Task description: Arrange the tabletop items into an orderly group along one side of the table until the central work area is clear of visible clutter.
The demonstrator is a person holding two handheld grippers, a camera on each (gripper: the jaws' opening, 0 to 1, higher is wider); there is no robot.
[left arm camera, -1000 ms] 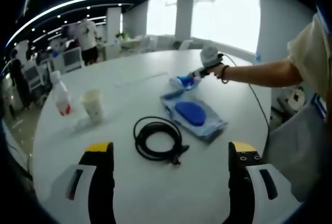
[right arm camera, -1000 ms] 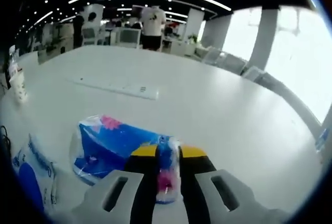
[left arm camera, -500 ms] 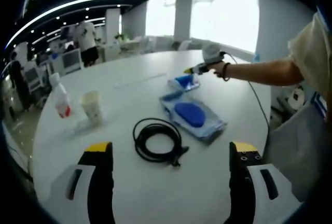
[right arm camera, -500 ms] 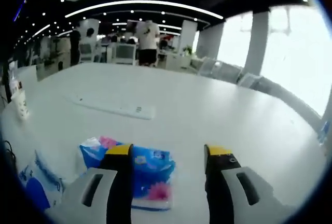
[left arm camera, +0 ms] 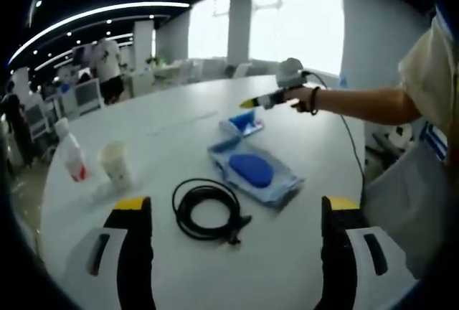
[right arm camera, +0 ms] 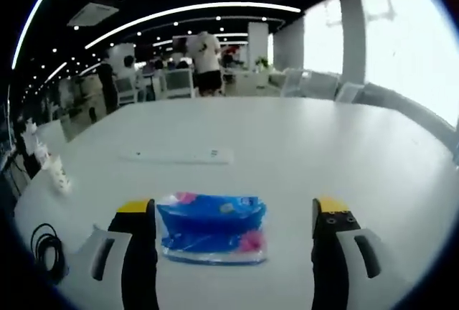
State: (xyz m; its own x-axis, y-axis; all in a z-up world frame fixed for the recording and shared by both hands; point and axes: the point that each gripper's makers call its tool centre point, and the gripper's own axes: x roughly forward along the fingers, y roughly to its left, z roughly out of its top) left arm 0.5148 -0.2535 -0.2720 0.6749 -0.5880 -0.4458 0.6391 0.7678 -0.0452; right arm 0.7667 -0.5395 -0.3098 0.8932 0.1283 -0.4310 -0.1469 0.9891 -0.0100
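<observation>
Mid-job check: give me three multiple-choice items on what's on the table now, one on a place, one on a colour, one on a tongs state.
1. In the left gripper view, where is the coiled black cable?
A. Between the paper cup and the flat blue pouch
B. Inside the paper cup
C. On top of the flat blue pouch

2. What colour is mainly on the small plastic tissue pack?
A. Green
B. Blue
C. Black

3. How do the right tongs stand?
A. Shut on the pack
B. Open, the pack lying between the jaws
C. Shut on the cable

Answers: 1 A, the white paper cup and flat blue pouch flank it. 2 B, blue wrapper with pink print. 3 B, gaps show on both sides of the pack.
</observation>
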